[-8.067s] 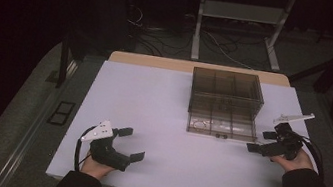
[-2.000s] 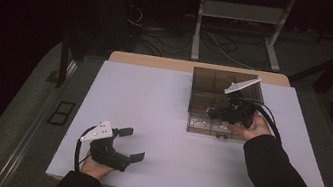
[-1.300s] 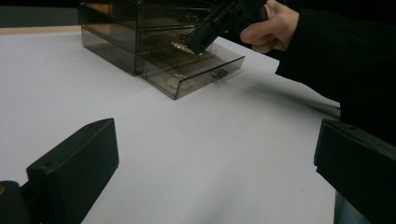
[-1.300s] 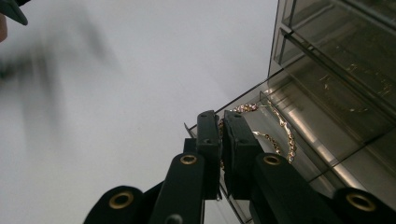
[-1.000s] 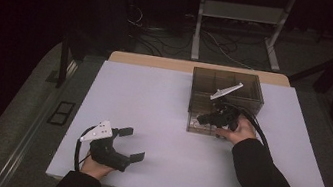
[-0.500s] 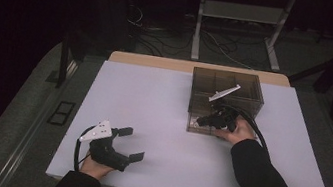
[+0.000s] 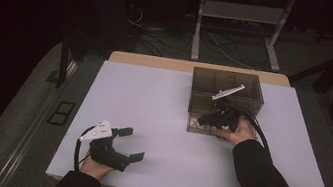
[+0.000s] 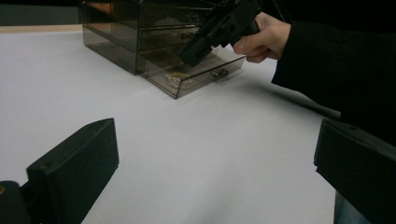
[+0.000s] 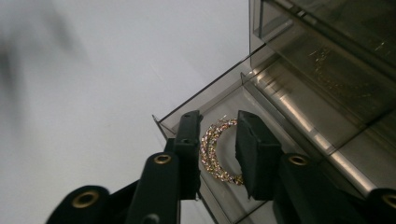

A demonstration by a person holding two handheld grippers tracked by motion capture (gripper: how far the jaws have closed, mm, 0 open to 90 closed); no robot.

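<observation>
Nearest the person's edge of the white table (image 7: 163, 103), well away from the drawer unit (image 7: 227, 90), the left gripper (image 7: 127, 143) is resting with its jaws standing wide and nothing between them.

Further in, at the front of the drawer unit, the right gripper (image 9: 218, 140) is pointing down into the pulled-out bottom drawer (image 8: 196, 77). Its jaws have just been opening and are standing narrowly apart. Between them a glittery beaded hoop (image 9: 215, 151), bracelet or big earring, is lying flat on the drawer floor near the front corner. The pads aren't pressing on it; looks like a release, or a reach about to close.

Handling, my read:
- light, so almost no squeeze needed
- thin looped strands, probably a bit springy, will deform or spring out if clamped across the ring
- beads are bumpy but small, so they may roll under flat pads
- best hold is pinching one side of the rim, one pad inside the loop and one outside
- drawer walls are tight beside the hoop, so there's little room for a sideways approach; come straight down

Behind the open drawer, the upper compartments of the smoky plastic unit are sitting closed.
</observation>
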